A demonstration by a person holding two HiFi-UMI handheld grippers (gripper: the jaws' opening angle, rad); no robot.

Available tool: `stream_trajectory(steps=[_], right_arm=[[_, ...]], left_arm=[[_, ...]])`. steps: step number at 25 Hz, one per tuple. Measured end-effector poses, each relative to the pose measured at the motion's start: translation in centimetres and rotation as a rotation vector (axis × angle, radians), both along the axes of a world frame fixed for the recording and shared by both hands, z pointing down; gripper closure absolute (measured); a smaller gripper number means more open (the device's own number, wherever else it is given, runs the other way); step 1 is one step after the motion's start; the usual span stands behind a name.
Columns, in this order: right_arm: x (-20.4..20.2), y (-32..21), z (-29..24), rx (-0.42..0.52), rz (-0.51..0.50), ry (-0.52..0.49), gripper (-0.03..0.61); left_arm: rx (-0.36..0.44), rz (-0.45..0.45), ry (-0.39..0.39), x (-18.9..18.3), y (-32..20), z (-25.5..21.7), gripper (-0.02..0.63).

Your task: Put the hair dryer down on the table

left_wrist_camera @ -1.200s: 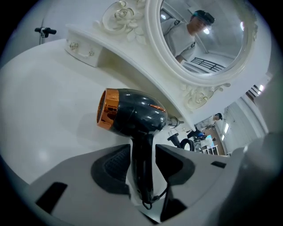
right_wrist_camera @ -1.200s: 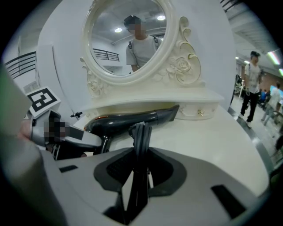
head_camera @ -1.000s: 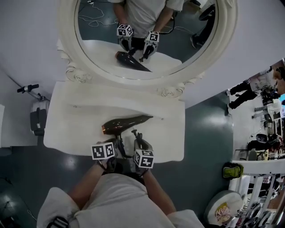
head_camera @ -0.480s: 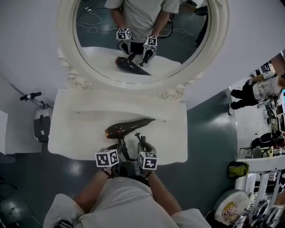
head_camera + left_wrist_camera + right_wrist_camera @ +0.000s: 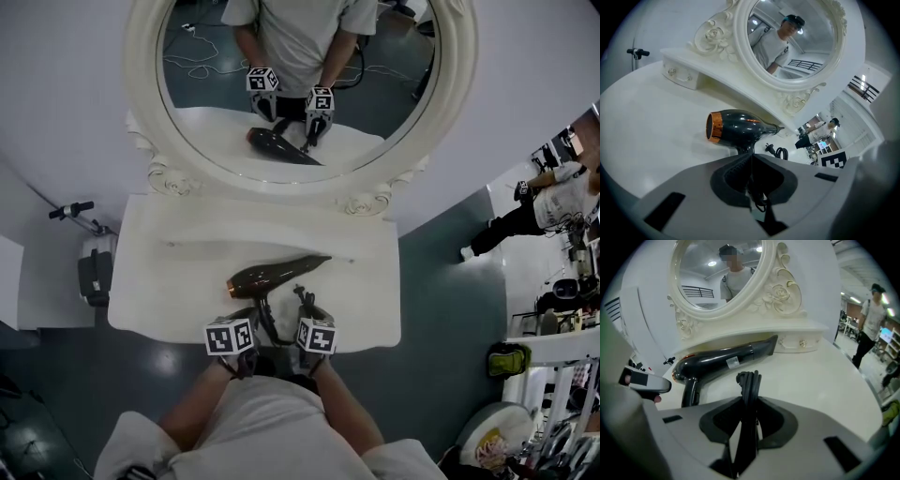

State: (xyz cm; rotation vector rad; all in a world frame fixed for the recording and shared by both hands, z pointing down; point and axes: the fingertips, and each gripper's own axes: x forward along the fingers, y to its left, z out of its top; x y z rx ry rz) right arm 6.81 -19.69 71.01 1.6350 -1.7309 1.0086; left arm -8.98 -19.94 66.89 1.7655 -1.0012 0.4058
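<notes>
Hair dryer (image 5: 274,274) lies on the table (image 5: 187,281); left gripper (image 5: 751,158) is closed. Right gripper (image 5: 750,404) clamps its bundled cord (image 5: 749,380), which likely needs lowering and releasing.

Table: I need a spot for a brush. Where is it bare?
Bare left of the hair dryer to the table edge, and right of its nozzle. Crowded front middle: left gripper, right gripper, cord bundle.

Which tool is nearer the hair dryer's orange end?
Left. The left tool sits close beside the orange end, by the handle; right tool holds the cord nearer the nozzle.
</notes>
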Motion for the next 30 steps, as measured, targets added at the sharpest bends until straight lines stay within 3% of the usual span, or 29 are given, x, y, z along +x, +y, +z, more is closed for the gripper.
stream_trajectory(steps=[23,30], right_arm=[[0.3,-0.5,1.5,-0.006,-0.014,-0.063,0.465],[0.2,-0.7,0.4,0.068,-0.042,-0.097,0.397]], left_arm=[[-0.023,-0.021,0.019,1.6,0.8,-0.1,0.6],[-0.011,-0.021,-0.013,2.6,2.3,-0.7,0.6]])
